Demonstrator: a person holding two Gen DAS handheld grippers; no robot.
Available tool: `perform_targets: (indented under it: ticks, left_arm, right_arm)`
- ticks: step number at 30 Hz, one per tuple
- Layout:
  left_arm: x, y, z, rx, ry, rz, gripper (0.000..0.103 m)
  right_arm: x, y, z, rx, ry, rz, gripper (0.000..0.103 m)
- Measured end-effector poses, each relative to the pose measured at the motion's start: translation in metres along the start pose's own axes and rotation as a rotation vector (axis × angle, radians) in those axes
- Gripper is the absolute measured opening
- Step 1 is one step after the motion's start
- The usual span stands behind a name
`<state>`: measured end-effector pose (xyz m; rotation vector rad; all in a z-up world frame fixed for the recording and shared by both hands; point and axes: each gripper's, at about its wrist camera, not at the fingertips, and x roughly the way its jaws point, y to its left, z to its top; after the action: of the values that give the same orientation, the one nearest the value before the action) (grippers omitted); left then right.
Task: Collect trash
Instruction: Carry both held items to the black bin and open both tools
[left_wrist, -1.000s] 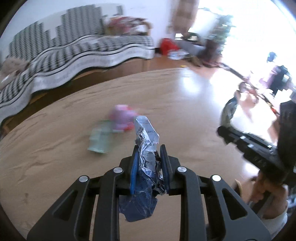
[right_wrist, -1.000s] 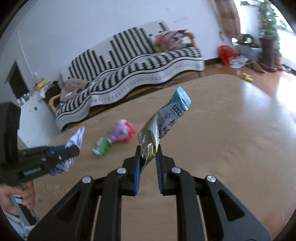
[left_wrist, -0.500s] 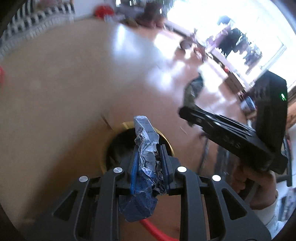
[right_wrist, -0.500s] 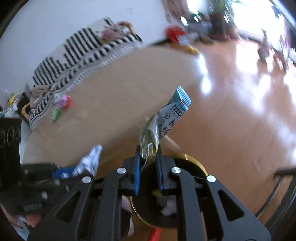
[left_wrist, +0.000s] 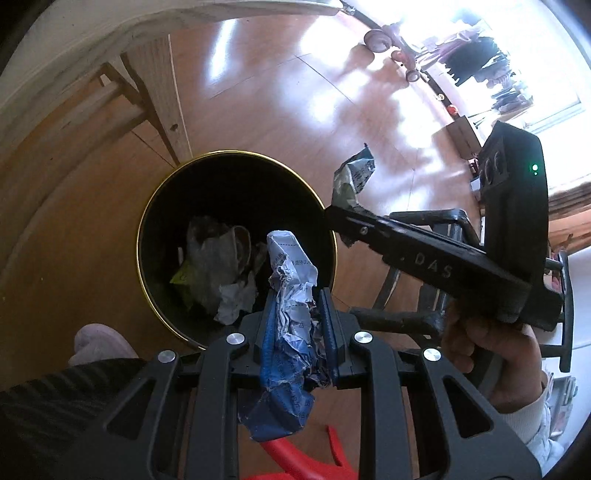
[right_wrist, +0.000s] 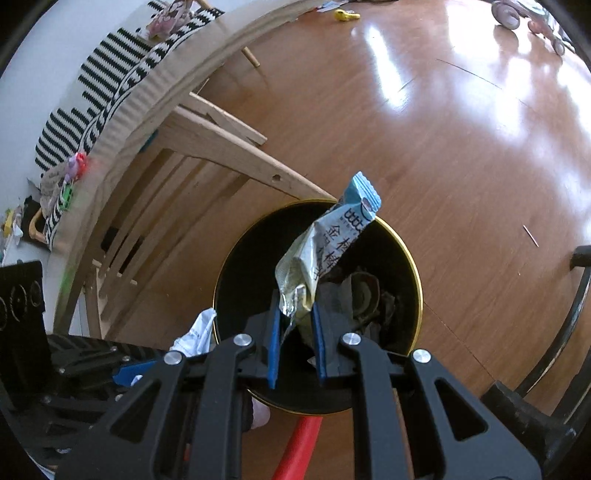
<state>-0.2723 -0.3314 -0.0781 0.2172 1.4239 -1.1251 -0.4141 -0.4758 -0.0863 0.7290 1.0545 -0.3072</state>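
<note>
A black trash bin with a gold rim (left_wrist: 144, 218) (right_wrist: 416, 271) stands on the wooden floor, with crumpled paper and wrappers (left_wrist: 218, 266) inside. My left gripper (left_wrist: 297, 306) is shut on a crumpled blue and white wrapper (left_wrist: 290, 295), held just above the bin's near rim. My right gripper (right_wrist: 295, 317) is shut on a green and blue snack packet (right_wrist: 328, 251), hanging over the bin's opening. In the left wrist view the right gripper (left_wrist: 341, 212) comes in from the right with the packet (left_wrist: 352, 177) at the bin's right rim.
The wooden table's edge (right_wrist: 122, 122) and its legs (right_wrist: 236, 155) rise left of the bin. A black metal chair frame (left_wrist: 417, 317) (right_wrist: 576, 295) stands to the right. A pink slipper (left_wrist: 99, 339) sits near the bin, a red object (left_wrist: 303, 454) lies below the grippers. A striped sofa (right_wrist: 110, 66) lies beyond the table.
Both grippers have swung away from the tabletop and down over the floor bin, each still holding its wrapper. The bin has come into full view under them.
</note>
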Motion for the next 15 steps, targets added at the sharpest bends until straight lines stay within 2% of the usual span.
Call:
perform_targets:
  ticks: [5,6,7,8,9,10,11,13,15]
  left_arm:
    - [0.0,-0.001,0.0,-0.005,-0.007,0.011,0.022]
    - [-0.001,-0.002,0.0,-0.007,-0.013,0.028,0.023]
    - [0.0,-0.001,0.0,-0.01,-0.018,0.039,0.028]
    - [0.0,-0.001,0.0,-0.02,-0.021,0.053,0.037]
    - [-0.001,-0.002,-0.001,-0.028,-0.024,0.061,0.074]
    - [-0.002,-0.003,-0.002,-0.034,-0.043,0.074,0.096]
    - [-0.004,-0.005,-0.003,-0.025,-0.055,0.075,0.097]
    - [-0.004,-0.008,-0.003,-0.014,-0.053,0.053,0.097]
    - [-0.002,-0.007,-0.003,-0.015,-0.039,0.062,0.097]
  right_arm:
    - [0.009,-0.002,0.01,0.046,0.014,0.027,0.016]
    - [0.009,-0.004,0.012,0.056,0.012,0.026,0.016]
    - [0.01,-0.006,0.013,0.067,0.008,0.02,0.016]
    - [0.009,-0.008,0.014,0.086,0.006,0.025,0.024]
    - [0.009,-0.011,0.015,0.115,0.012,0.03,0.058]
    - [0.008,-0.017,0.016,0.157,0.022,0.029,0.08]
    - [0.007,-0.021,0.016,0.192,0.021,0.031,0.096]
    - [0.0,-0.027,0.018,0.23,0.002,0.057,0.096]
    - [-0.008,-0.031,0.02,0.249,-0.023,0.048,0.096]
